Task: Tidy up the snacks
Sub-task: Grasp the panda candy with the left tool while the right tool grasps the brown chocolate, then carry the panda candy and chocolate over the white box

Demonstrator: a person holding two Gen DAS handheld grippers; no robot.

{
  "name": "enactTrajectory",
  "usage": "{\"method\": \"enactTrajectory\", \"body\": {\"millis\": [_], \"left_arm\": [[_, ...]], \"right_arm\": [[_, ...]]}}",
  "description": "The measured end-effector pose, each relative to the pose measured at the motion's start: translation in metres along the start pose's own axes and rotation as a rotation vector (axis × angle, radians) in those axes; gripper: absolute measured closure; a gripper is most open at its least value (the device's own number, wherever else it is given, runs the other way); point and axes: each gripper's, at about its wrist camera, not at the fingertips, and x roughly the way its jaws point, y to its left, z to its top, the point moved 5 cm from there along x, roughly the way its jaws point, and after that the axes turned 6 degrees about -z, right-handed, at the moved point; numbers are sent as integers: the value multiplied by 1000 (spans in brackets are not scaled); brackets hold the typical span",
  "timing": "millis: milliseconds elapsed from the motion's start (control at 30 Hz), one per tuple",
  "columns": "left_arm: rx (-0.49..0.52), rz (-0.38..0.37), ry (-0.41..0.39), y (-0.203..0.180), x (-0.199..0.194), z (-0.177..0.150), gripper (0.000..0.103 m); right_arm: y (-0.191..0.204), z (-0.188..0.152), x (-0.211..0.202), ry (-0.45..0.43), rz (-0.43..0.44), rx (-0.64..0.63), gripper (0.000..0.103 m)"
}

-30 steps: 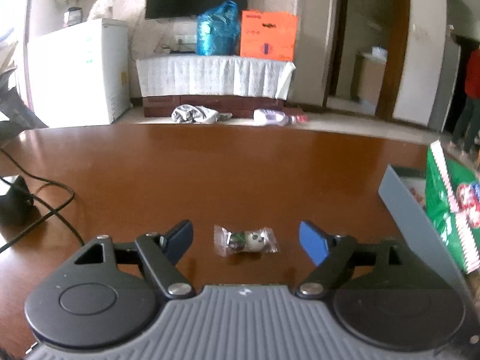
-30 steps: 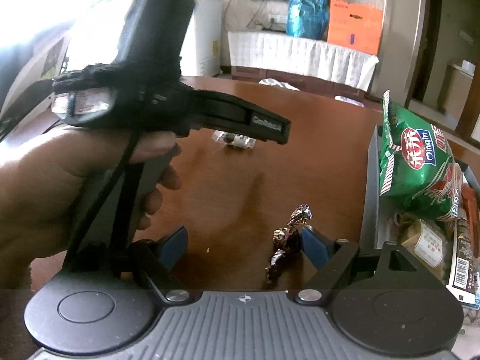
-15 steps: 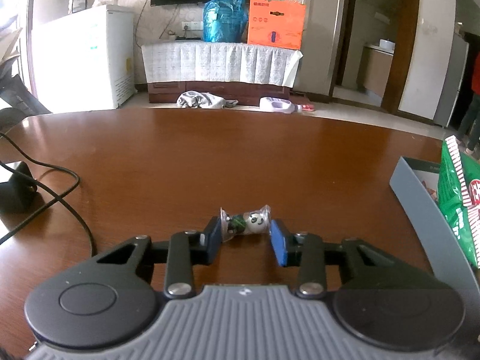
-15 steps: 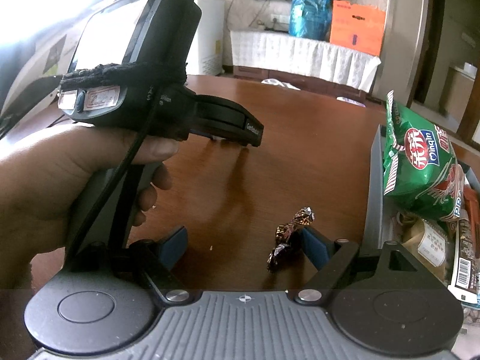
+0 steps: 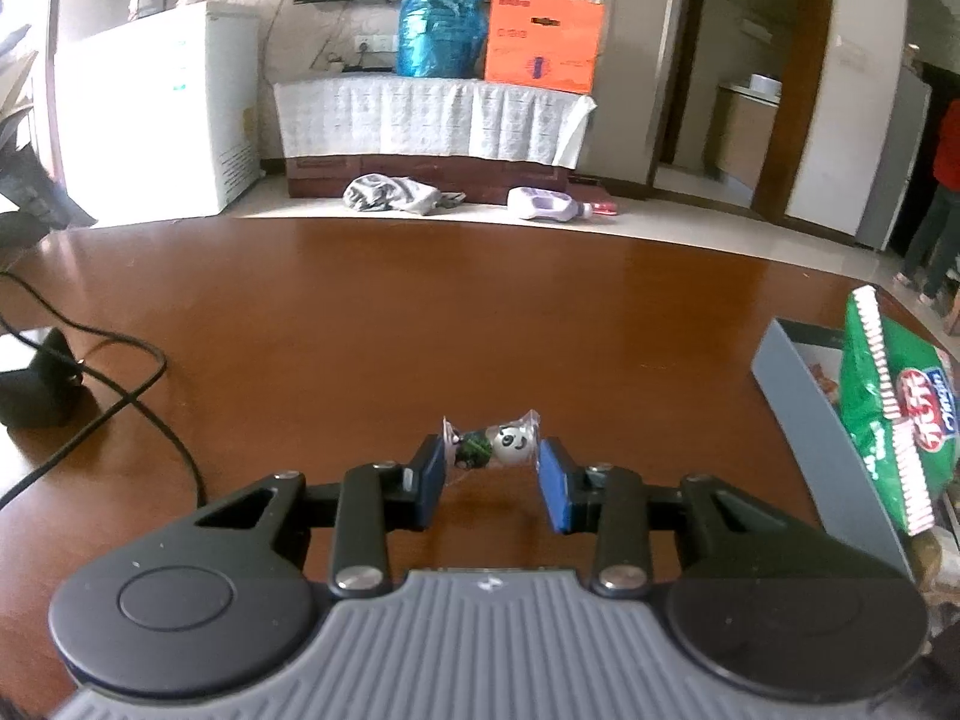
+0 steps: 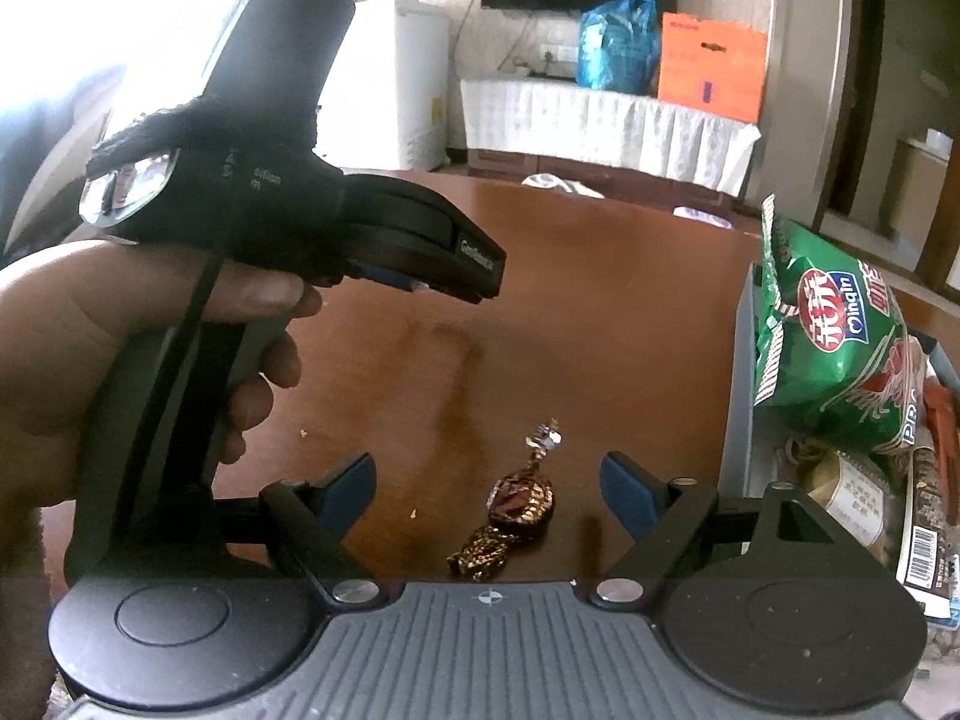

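My left gripper (image 5: pixel 491 465) is shut on a clear-wrapped panda candy (image 5: pixel 495 445), held by its ends between the blue pads, lifted above the brown table (image 5: pixel 420 312). In the right wrist view the left gripper's body (image 6: pixel 420 252) and the hand holding it fill the left side. My right gripper (image 6: pixel 487 480) is open, its fingers on either side of a brown foil-wrapped candy (image 6: pixel 521 498) lying on the table. A grey box (image 6: pixel 737 420) at the right holds a green chip bag (image 6: pixel 834 336) and other snacks.
A black cable (image 5: pixel 126 402) and a black block (image 5: pixel 36 384) lie on the table's left side. The grey box's wall (image 5: pixel 804 414) stands close to the right of my left gripper. A TV stand and a white freezer stand beyond the table.
My left gripper closed on the panda candy and lifted it off the table. My right gripper moved forward so the brown candy sits further in between its open fingers.
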Motion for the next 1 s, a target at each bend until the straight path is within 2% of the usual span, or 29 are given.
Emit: {"method": "enactTrajectory", "body": {"millis": [100,233,433,500,533,733,800,1000], "left_arm": [[15,2,0,-4,0,-1,70],[8,2,2,-3,-2,-2,70],[2,-2,8,0,0,0,70],[9,-4,8,0,-1,1,70],[13,-5,8,-1,-1,1,70],[25,-11,1,-1,-11,5,70],[35,-9,-6,-2,-17,7,70],[67,-3,-26,-8,-43,12,70]], "right_arm": [[-3,0,0,3,1,10,31],[-5,-1,-3,1,0,3,34],[-5,-5,-8,-3,-20,-28,45],[-3,-7,-10,2,-15,-45,59],[-1,-9,-9,15,-10,-46,61],[4,-13,-12,-17,-16,-64,65],[5,-15,-12,-20,-4,-64,72],[5,-18,-18,-23,47,-35,77]]}}
